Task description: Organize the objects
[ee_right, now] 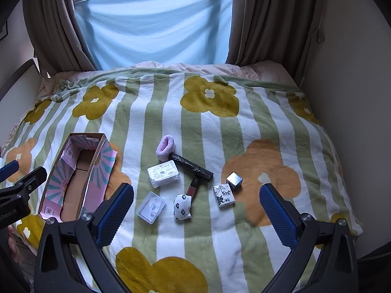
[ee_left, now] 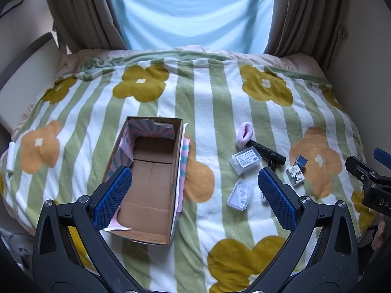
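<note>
On the soft bed, small clear case may be fumbled by spread, empty right tongs; left tongs likewise released.

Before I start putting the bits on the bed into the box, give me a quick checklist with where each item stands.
1. Cardboard box open and empty: ok.
2. Left tongs open, holding nothing: ok.
3. Right tongs open, holding nothing: ok.
4. Items apart enough to grasp: not ok, black roll touches pink scrunchie.
5. Clear plastic case lid shut: cannot tell.
</note>
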Demonstrator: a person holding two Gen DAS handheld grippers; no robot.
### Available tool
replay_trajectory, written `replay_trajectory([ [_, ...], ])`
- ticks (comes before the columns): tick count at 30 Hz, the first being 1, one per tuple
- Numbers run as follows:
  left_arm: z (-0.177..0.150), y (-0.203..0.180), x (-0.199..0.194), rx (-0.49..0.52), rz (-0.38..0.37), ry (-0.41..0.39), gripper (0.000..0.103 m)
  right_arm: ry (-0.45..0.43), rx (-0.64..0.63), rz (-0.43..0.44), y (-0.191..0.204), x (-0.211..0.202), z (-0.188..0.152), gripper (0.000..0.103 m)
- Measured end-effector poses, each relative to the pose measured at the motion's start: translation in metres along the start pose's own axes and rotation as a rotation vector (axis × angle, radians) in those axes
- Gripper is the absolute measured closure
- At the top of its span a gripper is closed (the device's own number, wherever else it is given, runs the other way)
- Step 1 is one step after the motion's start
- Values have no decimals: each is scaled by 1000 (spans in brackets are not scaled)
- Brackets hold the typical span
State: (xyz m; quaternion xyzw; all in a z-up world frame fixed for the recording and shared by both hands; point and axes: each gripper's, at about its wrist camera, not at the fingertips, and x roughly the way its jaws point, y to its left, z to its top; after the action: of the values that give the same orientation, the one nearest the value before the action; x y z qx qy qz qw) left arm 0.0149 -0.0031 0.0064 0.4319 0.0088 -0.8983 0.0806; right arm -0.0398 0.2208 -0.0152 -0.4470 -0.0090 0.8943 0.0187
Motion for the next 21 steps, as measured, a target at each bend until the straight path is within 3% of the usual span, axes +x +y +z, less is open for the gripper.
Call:
replay_trajectory([
  [21,4,-3,-7,9,50,-17,1,-21,14,-20,-6,-9,-3,1],
])
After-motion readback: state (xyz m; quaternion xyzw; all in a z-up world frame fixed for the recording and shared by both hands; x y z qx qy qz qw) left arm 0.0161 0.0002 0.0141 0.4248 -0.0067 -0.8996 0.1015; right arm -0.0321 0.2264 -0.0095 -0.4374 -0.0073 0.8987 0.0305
